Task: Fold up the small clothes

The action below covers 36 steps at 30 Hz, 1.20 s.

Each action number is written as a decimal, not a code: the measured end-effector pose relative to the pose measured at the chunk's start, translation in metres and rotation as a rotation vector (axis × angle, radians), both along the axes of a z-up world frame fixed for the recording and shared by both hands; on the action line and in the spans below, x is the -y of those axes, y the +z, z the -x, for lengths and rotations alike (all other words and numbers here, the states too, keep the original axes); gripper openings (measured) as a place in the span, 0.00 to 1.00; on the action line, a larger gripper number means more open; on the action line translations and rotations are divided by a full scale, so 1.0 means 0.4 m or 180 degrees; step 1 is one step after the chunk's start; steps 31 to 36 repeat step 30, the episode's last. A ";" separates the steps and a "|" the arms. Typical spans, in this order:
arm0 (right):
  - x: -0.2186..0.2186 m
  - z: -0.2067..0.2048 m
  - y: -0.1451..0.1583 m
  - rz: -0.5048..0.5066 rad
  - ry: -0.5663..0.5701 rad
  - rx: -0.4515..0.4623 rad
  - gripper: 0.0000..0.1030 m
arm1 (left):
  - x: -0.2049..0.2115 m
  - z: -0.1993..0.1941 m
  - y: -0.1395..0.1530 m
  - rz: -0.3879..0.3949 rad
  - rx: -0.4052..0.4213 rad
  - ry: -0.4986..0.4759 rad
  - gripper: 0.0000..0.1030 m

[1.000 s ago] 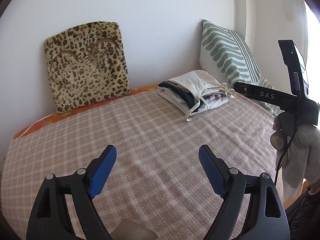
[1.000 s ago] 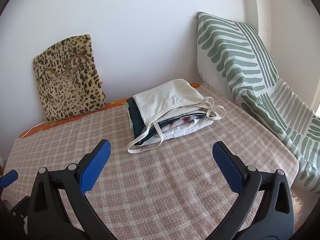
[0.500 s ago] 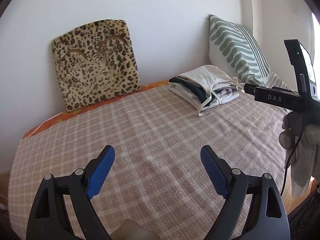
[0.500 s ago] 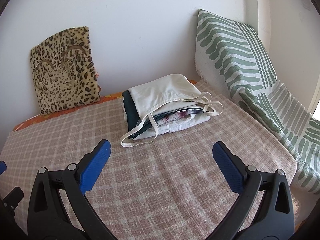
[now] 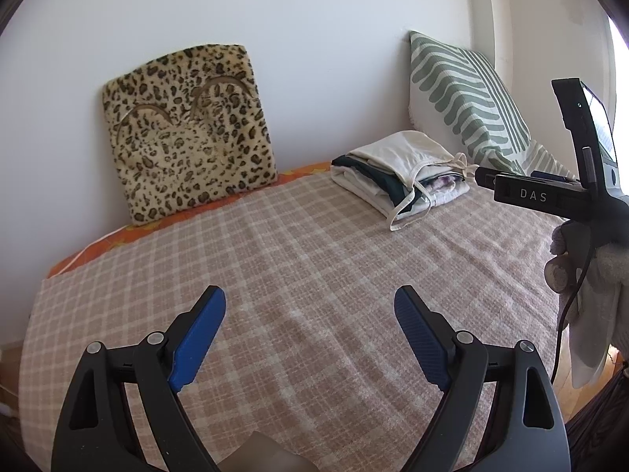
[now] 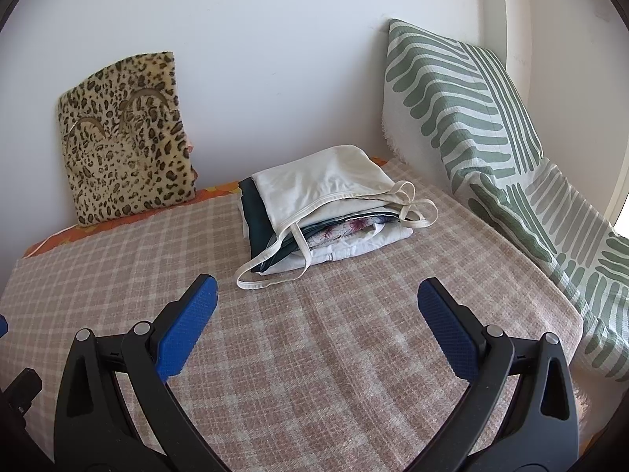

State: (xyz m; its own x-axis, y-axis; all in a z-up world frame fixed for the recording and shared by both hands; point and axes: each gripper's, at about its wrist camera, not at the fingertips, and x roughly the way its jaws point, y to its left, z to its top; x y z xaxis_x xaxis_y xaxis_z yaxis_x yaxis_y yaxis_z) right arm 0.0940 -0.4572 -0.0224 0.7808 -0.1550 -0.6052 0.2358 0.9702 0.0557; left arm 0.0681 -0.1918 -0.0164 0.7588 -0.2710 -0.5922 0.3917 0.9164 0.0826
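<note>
A stack of folded small clothes [image 6: 326, 212] lies at the back of the checked bed cover [image 6: 314, 354], a cream strappy top uppermost, with dark green and floral pieces under it. The stack also shows in the left wrist view [image 5: 401, 173] at the back right. My left gripper [image 5: 310, 314] is open and empty above the cover's middle. My right gripper [image 6: 316, 306] is open and empty, just in front of the stack's loose strap. The right gripper's body [image 5: 550, 196] shows at the right edge of the left wrist view.
A leopard-print cushion [image 5: 188, 137] leans on the white wall at the back left. A green-striped pillow [image 6: 491, 137] leans in the right corner and runs along the bed's right side. An orange sheet edge [image 5: 118, 236] shows under the cover.
Both grippers have pulled back and swung a little left, so the stack and cushions sit further right in the views. Both stay open and empty.
</note>
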 end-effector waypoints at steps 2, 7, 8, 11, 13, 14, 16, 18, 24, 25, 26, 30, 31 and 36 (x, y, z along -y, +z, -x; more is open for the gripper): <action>0.000 0.000 -0.001 0.0001 0.0002 0.0000 1.00 | -0.001 -0.001 0.000 0.0005 -0.0009 -0.0006 0.86; -0.002 0.002 -0.001 0.0006 -0.0009 -0.0002 1.00 | -0.001 -0.001 0.000 0.0008 -0.0011 -0.0004 0.86; -0.004 0.003 0.000 0.0004 -0.0012 -0.0002 1.00 | -0.001 -0.001 0.000 0.0010 -0.0013 -0.0005 0.86; -0.004 0.003 0.000 -0.0005 -0.0014 -0.0002 1.00 | -0.001 -0.001 0.000 0.0011 -0.0010 -0.0004 0.86; -0.005 0.003 -0.001 0.0002 -0.0015 -0.0001 1.00 | -0.002 -0.003 0.000 0.0004 -0.0008 -0.0002 0.86; -0.005 0.003 -0.001 0.0004 -0.0013 0.0000 1.00 | -0.003 -0.001 0.000 0.0004 -0.0007 0.0005 0.86; -0.006 0.004 0.000 0.0004 -0.0016 -0.0002 1.00 | -0.003 -0.002 -0.001 0.0011 -0.0015 0.0014 0.86; -0.006 0.005 -0.001 0.0008 -0.0015 -0.0002 1.00 | -0.003 -0.001 -0.002 0.0012 -0.0019 0.0020 0.86; -0.008 0.005 -0.001 0.0009 -0.0019 -0.0001 1.00 | -0.004 0.000 -0.004 0.0028 -0.0022 0.0038 0.86; -0.008 0.005 -0.001 0.0012 -0.0021 0.0000 1.00 | -0.005 0.001 -0.006 0.0032 -0.0019 0.0045 0.86; -0.007 0.005 -0.001 0.0010 -0.0021 0.0001 1.00 | -0.006 0.001 -0.006 0.0035 -0.0016 0.0054 0.86; -0.007 0.002 -0.003 0.0008 -0.0010 -0.0012 1.00 | -0.004 -0.001 -0.009 0.0036 -0.0038 0.0052 0.86; -0.007 0.002 -0.003 0.0008 -0.0010 -0.0012 1.00 | -0.004 -0.001 -0.009 0.0036 -0.0038 0.0052 0.86; -0.007 0.002 -0.003 0.0008 -0.0010 -0.0012 1.00 | -0.004 -0.001 -0.009 0.0036 -0.0038 0.0052 0.86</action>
